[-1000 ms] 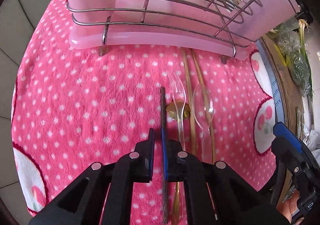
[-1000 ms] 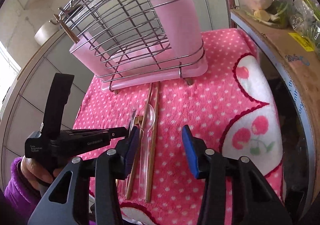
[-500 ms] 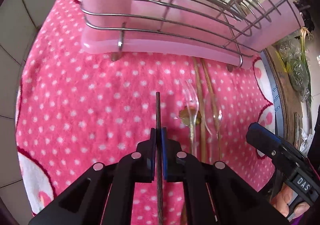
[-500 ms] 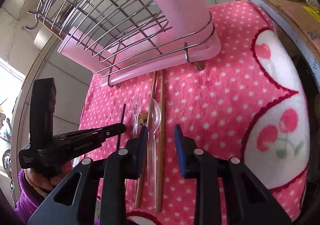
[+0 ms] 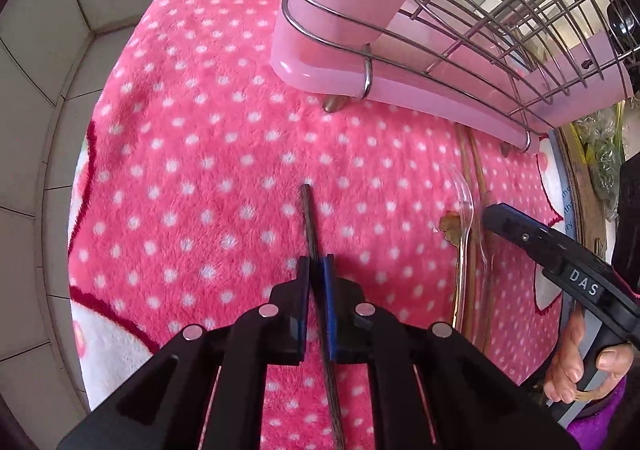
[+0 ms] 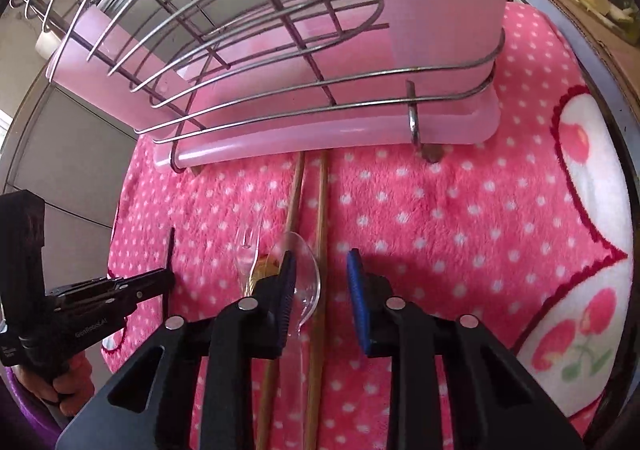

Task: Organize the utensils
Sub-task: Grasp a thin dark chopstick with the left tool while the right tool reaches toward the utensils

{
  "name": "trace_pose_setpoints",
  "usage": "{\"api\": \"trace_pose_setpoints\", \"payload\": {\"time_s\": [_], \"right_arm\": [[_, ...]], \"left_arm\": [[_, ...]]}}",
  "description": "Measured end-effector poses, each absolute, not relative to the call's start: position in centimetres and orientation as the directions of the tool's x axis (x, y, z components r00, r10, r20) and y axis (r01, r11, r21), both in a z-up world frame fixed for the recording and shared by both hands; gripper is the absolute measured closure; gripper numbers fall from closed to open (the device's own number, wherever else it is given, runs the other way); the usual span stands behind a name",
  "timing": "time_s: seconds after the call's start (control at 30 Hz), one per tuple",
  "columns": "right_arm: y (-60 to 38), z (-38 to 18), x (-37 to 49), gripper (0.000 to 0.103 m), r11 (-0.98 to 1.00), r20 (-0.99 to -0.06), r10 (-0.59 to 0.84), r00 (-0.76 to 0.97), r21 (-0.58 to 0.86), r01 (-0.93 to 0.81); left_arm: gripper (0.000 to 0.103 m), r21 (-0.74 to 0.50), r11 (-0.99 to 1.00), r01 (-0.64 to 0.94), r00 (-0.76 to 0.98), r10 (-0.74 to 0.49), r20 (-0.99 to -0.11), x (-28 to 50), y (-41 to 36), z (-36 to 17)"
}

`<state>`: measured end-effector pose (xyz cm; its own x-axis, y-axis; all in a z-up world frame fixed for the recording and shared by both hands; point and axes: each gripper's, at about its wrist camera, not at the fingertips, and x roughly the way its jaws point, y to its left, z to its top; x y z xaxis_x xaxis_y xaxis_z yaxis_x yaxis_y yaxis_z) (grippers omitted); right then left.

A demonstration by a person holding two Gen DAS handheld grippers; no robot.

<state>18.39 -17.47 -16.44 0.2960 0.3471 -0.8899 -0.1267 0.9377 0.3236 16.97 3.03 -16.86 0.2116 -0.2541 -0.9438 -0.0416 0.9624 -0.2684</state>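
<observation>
— What do we see under the wire rack (image 5: 480,22)?
— A fluffy pink dotted towel (image 5: 200,170) beside grey tiles.
— And our fingers?
— Left gripper (image 5: 316,290) clenched on a thin dark chopstick (image 5: 310,218) before the rack; right gripper (image 6: 320,282) released over the clear plastic spoon (image 6: 306,274)

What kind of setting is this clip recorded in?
Most likely a home kitchen counter: a wire dish rack on a pink plastic drip tray stands on a pink polka-dot towel, with grey wall tiles behind and leafy vegetables alongside.
</observation>
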Motion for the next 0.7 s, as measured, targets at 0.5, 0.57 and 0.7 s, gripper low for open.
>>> {"api": "trace_pose_setpoints", "payload": {"time_s": [0.5, 0.57, 0.7], "right_arm": [[-21.3, -12.8, 14.3, 0.100, 0.916, -0.802, 0.391, 0.451, 0.385, -0.110], [-21.9, -11.6, 13.4, 0.100, 0.919, -0.779, 0.382, 0.498, 0.379, -0.112], [-23.0, -9.1, 11.9, 0.100, 0.932, -0.731, 0.344, 0.589, 0.340, -0.123]], "left_arm": [[0.099, -0.374, 0.926, -0.041, 0.303, -0.345, -0.888, 15.0, 5.7, -14.4], [0.099, -0.382, 0.923, -0.034, 0.350, -0.347, -0.870, 14.5, 6.1, -13.0], [0.099, -0.367, 0.930, -0.011, 0.473, -0.318, -0.822, 12.9, 6.6, -10.2]]}}
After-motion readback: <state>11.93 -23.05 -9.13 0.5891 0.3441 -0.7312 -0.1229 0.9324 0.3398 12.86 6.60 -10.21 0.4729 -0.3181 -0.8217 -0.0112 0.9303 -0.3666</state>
